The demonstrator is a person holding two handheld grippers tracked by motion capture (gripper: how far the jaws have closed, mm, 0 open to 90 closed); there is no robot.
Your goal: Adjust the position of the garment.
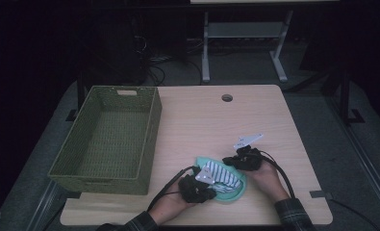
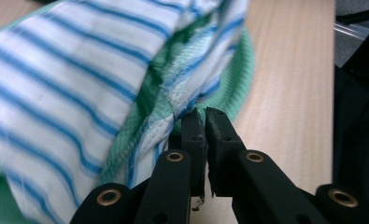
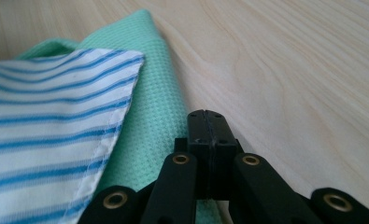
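- L hand-held gripper (image 1: 211, 180) sits low at the near edge of the tabletop (image 1: 197, 115), forearm coming in from the bottom, cable looping back toward me. In its own view the jaws are nearly together w/ a thin slit between the tips, right at the hem of the striped cloth (image 2: 70, 93); I can't tell if any fabric is pinched.
- R hand-held gripper (image 1: 228, 158) lies just beyond and to the right, hand cupped over it, grey plate sticking up. Jaws fully closed, nothing between them; tips rest on the tabletop at the edge of the green cloth (image 3: 149, 102).
- Cloths: striped one lies on top of the green one (image 1: 226, 195), both between the two grippers, near the front edge, centre-right.
- Green woven basket (image 1: 151, 139) stands on the left side of the tabletop, apart from the cloths.
- Round cable hole (image 1: 227, 97) at the far edge. Nothing between grippers and cloths.
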